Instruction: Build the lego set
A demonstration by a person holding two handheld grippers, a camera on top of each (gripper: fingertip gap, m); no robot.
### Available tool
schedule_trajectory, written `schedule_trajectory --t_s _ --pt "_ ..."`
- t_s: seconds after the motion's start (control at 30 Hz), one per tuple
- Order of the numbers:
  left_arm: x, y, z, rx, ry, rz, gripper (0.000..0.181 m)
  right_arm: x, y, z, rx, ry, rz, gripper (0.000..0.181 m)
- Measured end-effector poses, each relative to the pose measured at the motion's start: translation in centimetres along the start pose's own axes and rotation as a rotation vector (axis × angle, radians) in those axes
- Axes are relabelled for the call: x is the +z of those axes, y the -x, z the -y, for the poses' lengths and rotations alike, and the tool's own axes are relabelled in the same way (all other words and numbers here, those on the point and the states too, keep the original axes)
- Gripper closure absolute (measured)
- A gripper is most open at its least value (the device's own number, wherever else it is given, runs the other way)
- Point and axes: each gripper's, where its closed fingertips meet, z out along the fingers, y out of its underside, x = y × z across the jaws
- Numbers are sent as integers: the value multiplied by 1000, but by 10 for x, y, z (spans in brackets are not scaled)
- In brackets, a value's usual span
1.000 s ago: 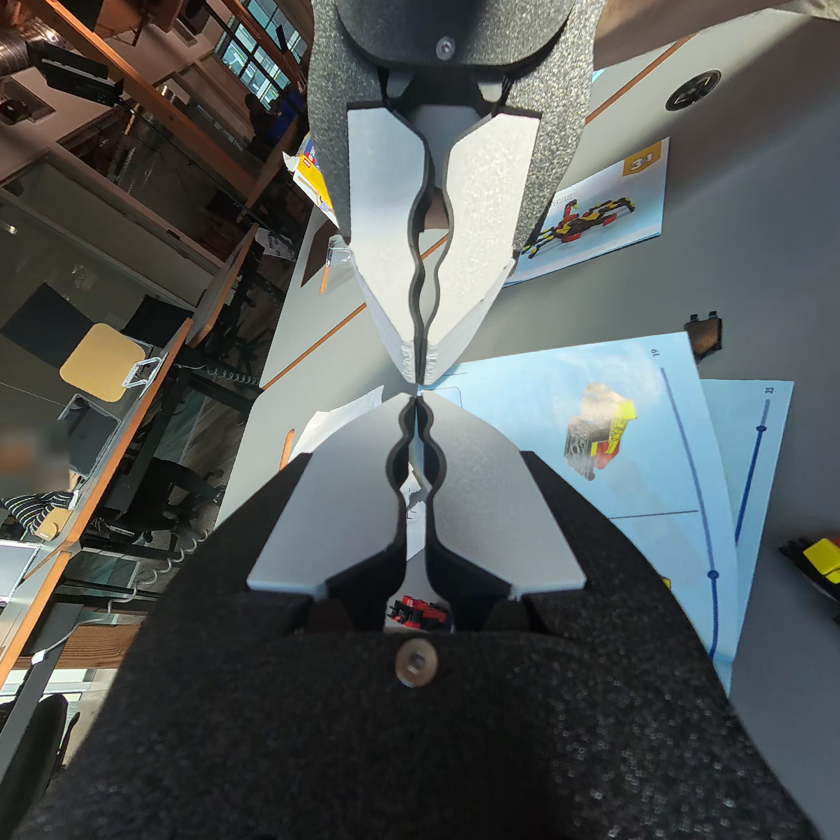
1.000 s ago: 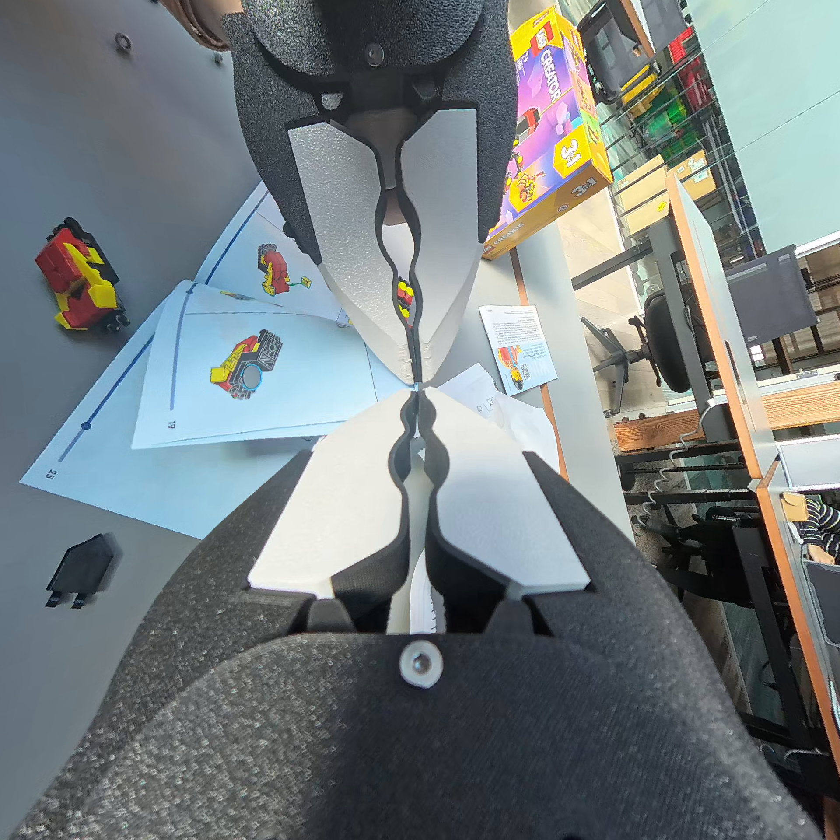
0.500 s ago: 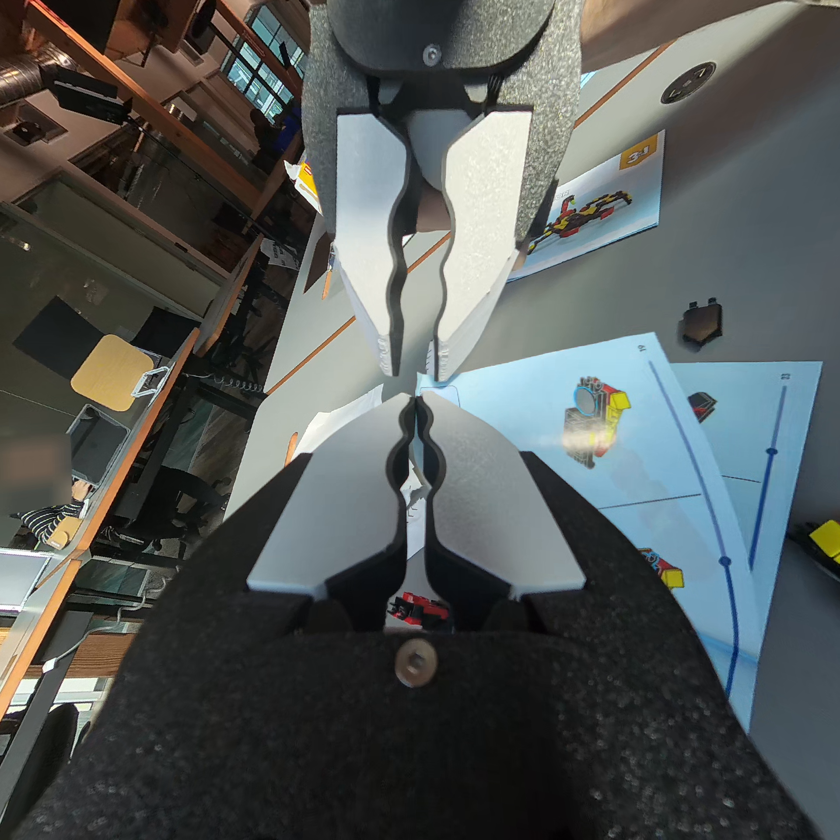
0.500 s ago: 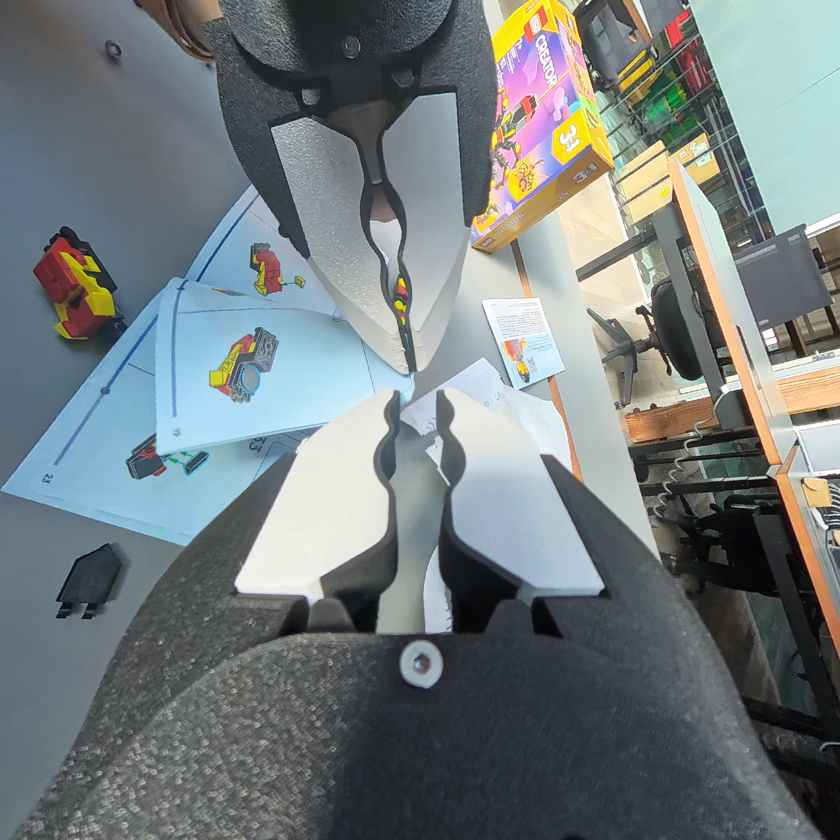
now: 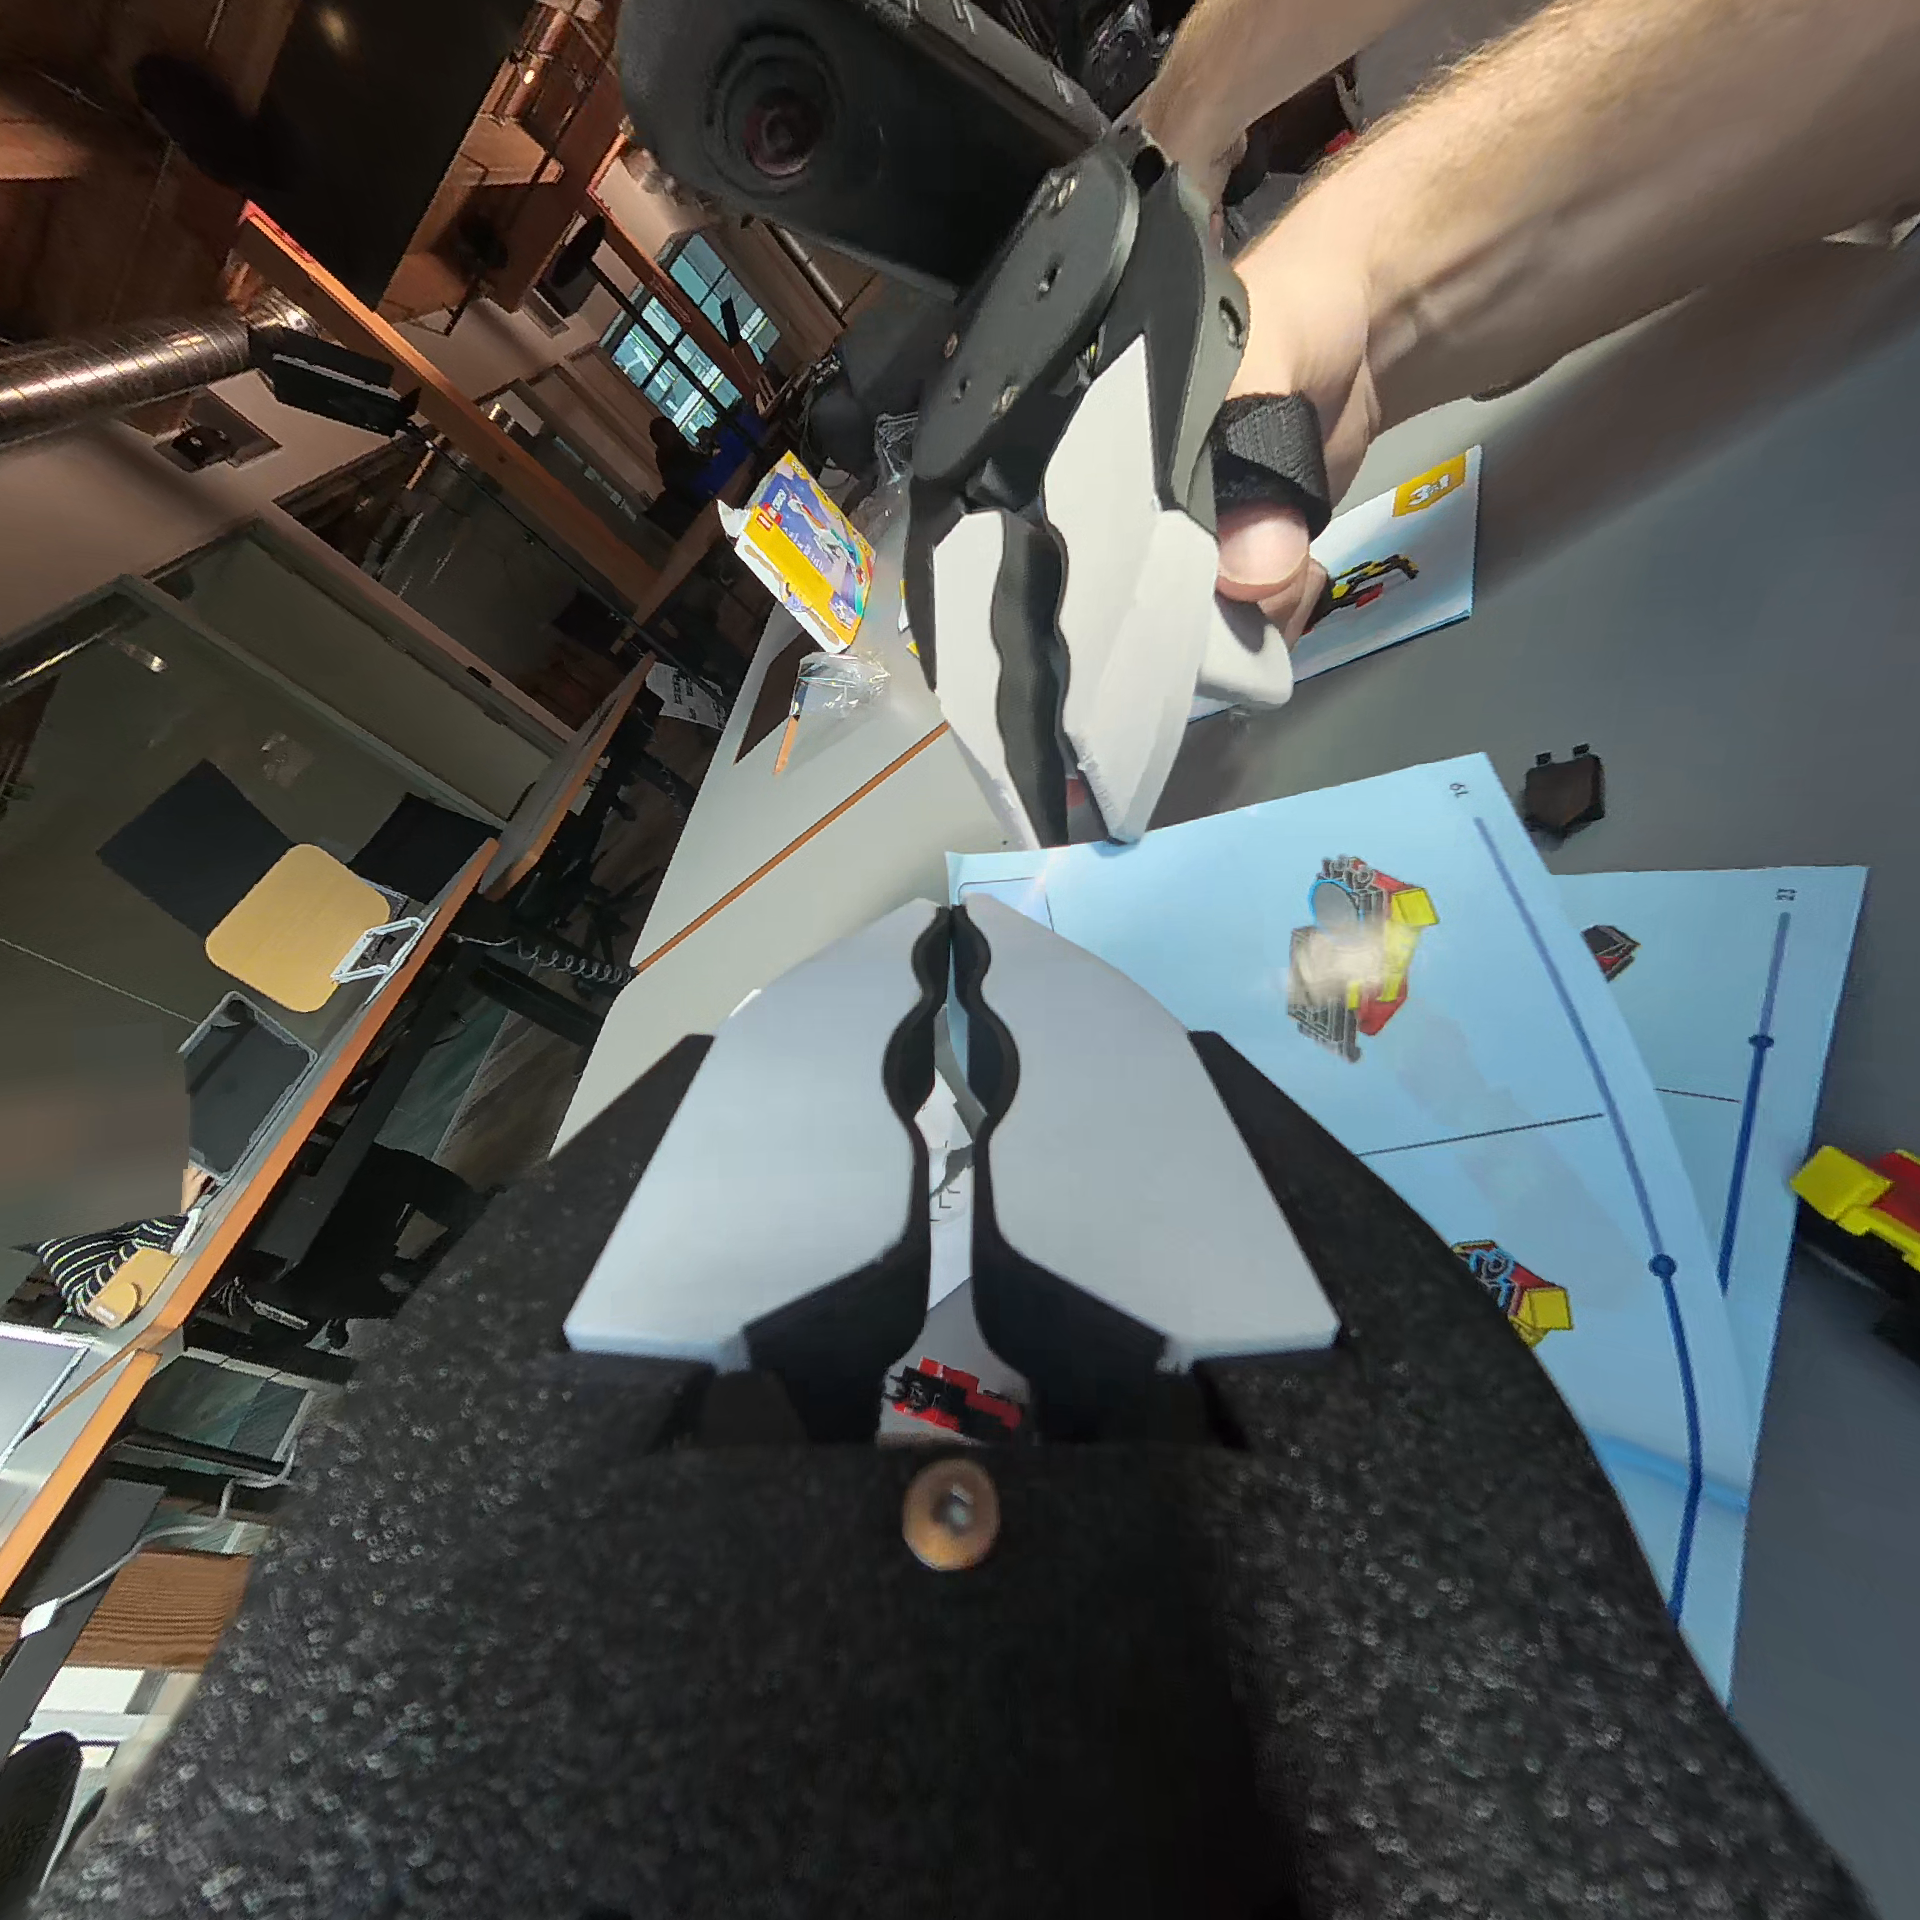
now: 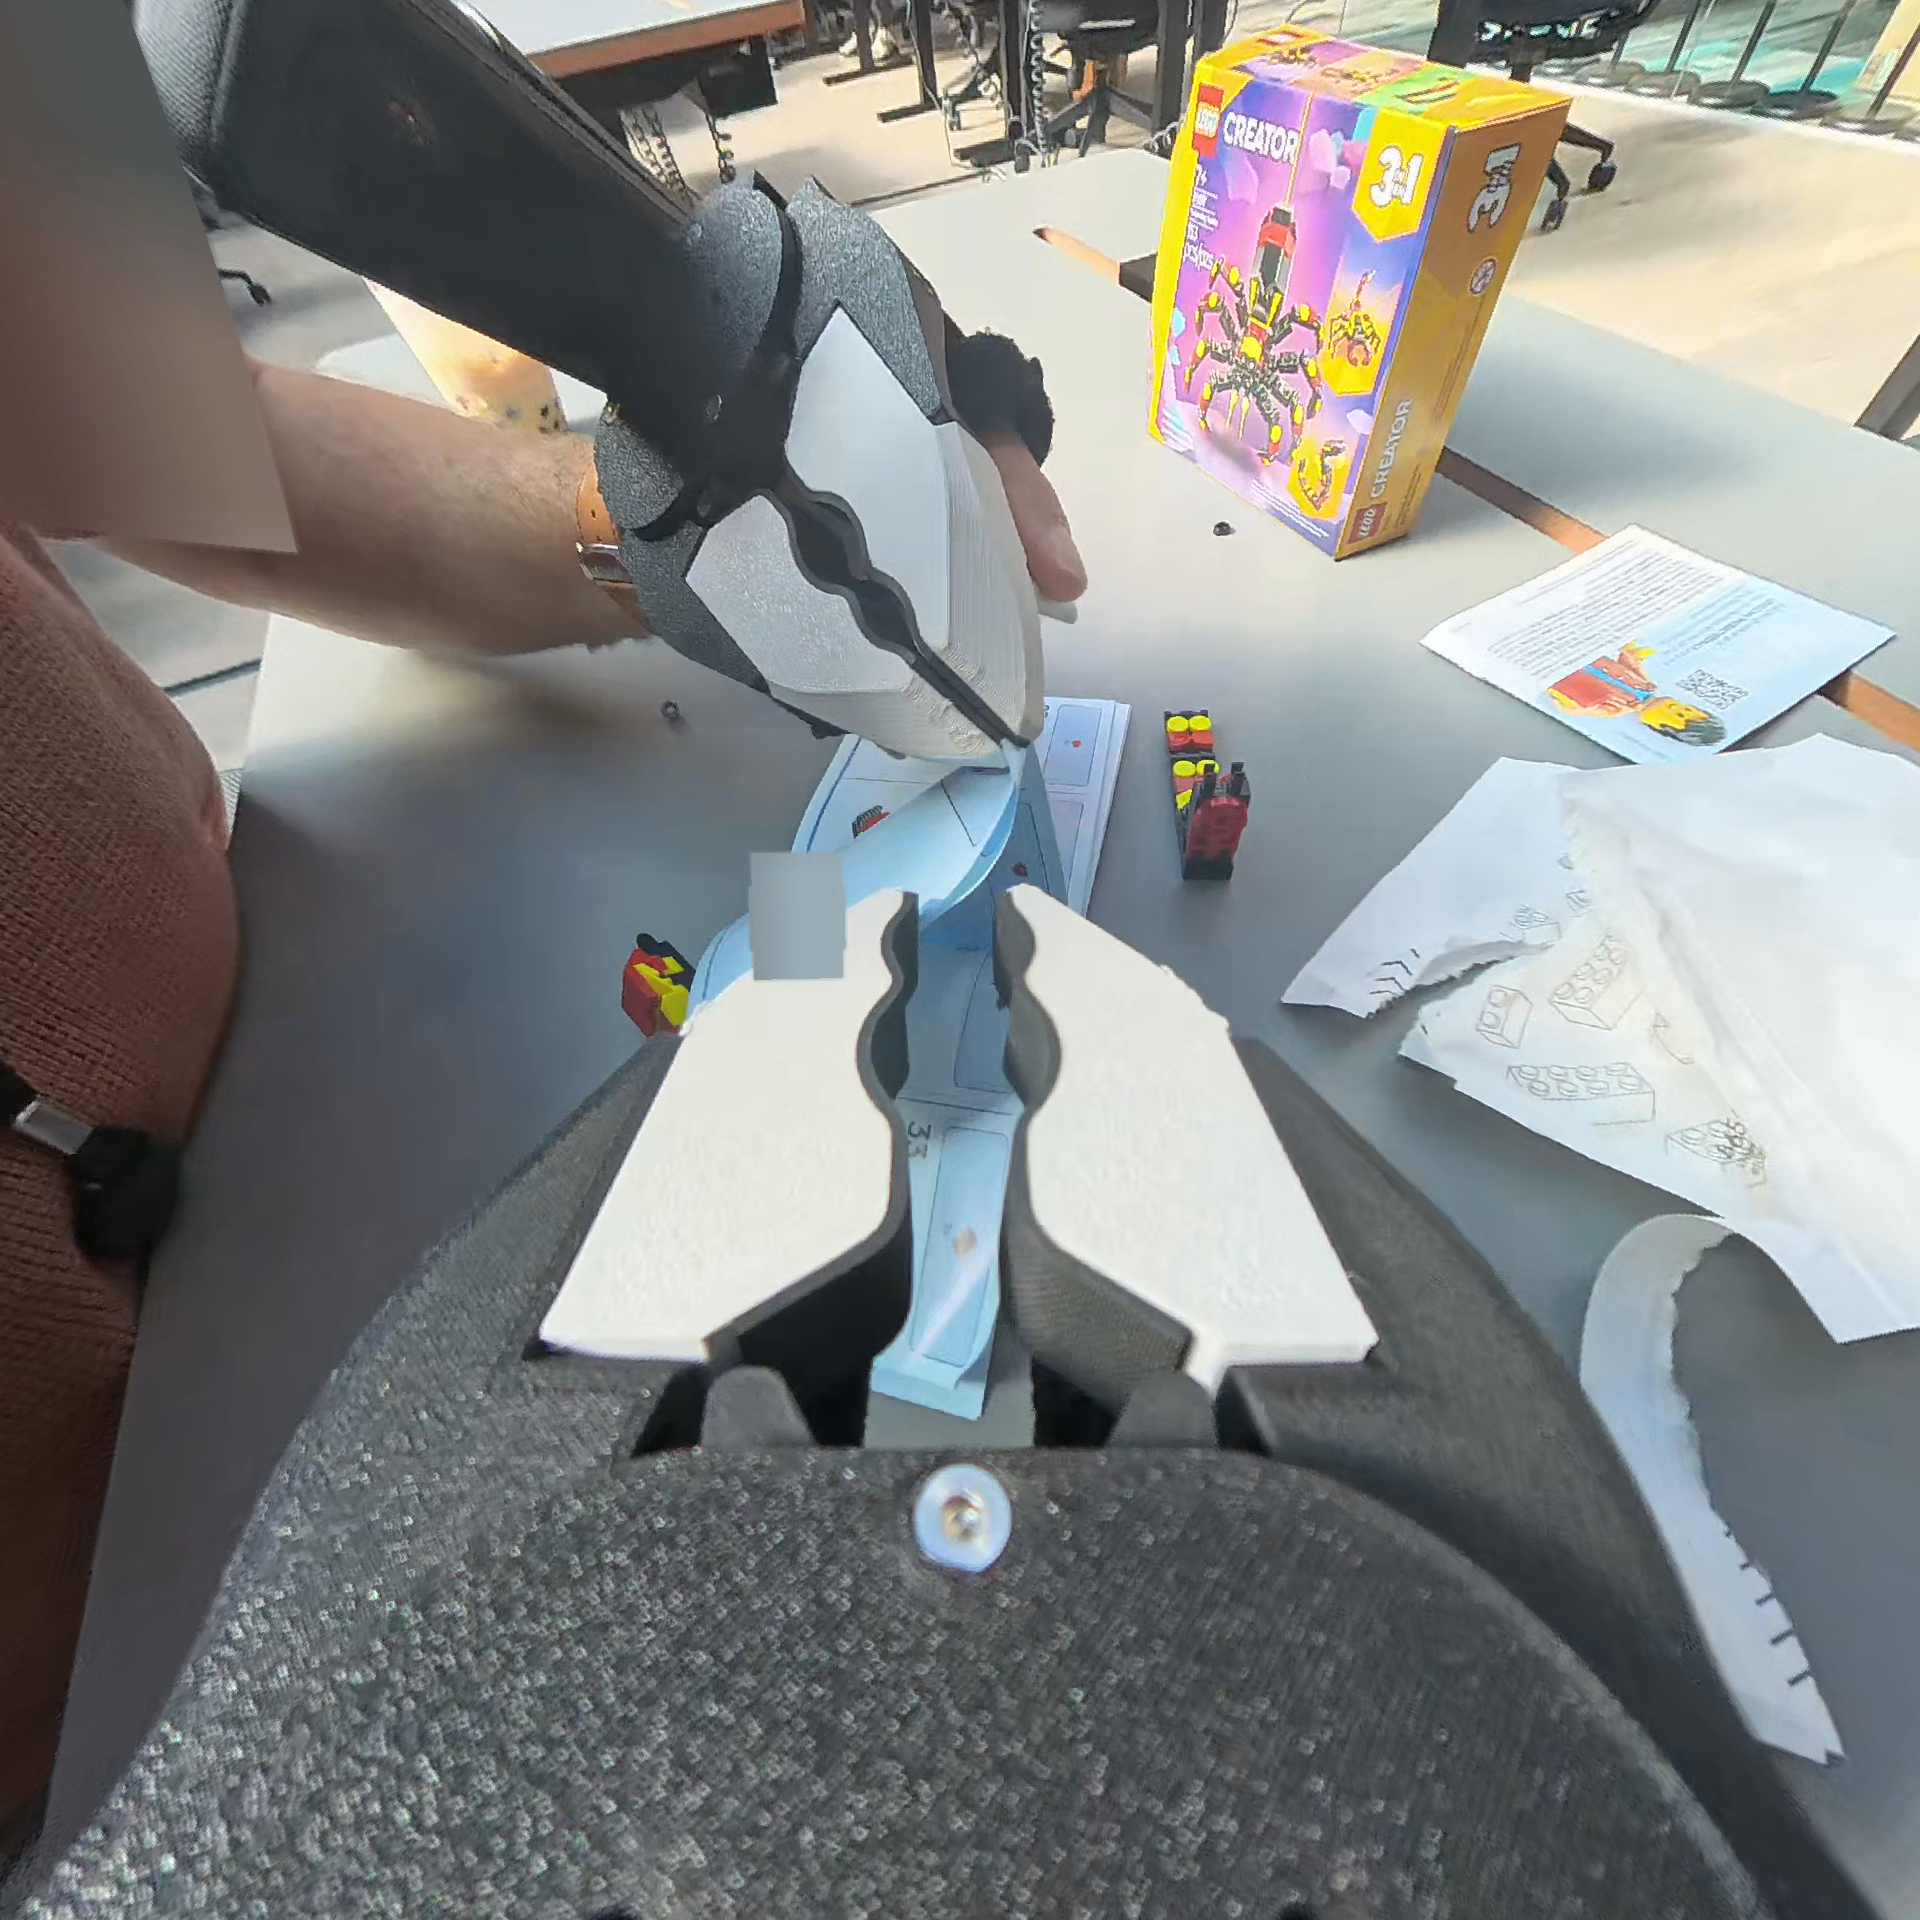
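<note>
My left gripper (image 5: 951,914) is shut on the edge of a light blue page of the instruction booklet (image 5: 1351,1039). In the right wrist view it (image 6: 1013,732) holds that page lifted and curled above the booklet (image 6: 940,1174). My right gripper (image 6: 956,899) is open and empty, just in front of the lifted page. In the left wrist view it (image 5: 1075,821) hangs above the page's far corner. A red and yellow lego build (image 6: 655,982) lies left of the booklet, also in the left wrist view (image 5: 1860,1216). A long black, red and yellow build (image 6: 1205,800) lies to its right.
The lego box (image 6: 1340,281) stands at the back of the grey table (image 6: 416,831). A leaflet (image 6: 1652,644) and torn white paper bags (image 6: 1662,987) lie on the right. A loose black piece (image 5: 1564,795) and a second booklet (image 5: 1382,571) lie beyond the open pages. The grippers are tip to tip, or close to it.
My right gripper has opened, let go at the page edge and pulled back and swung away. My left gripper has stayed shut on the page and lifted it.
</note>
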Motion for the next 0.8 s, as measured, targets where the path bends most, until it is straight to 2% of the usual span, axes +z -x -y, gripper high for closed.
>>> schedule_trajectory --t_s 0.17,0.33,0.8 --pt "-8 6 0 -37 -20 11 181 0 -2 9 138 -84 75 176" --pt "-9 7 0 -49 -25 14 181 -6 -6 28 258 -210 164 173" --pt "-7 8 0 -51 -22 9 181 11 -5 17 210 -99 154 170"
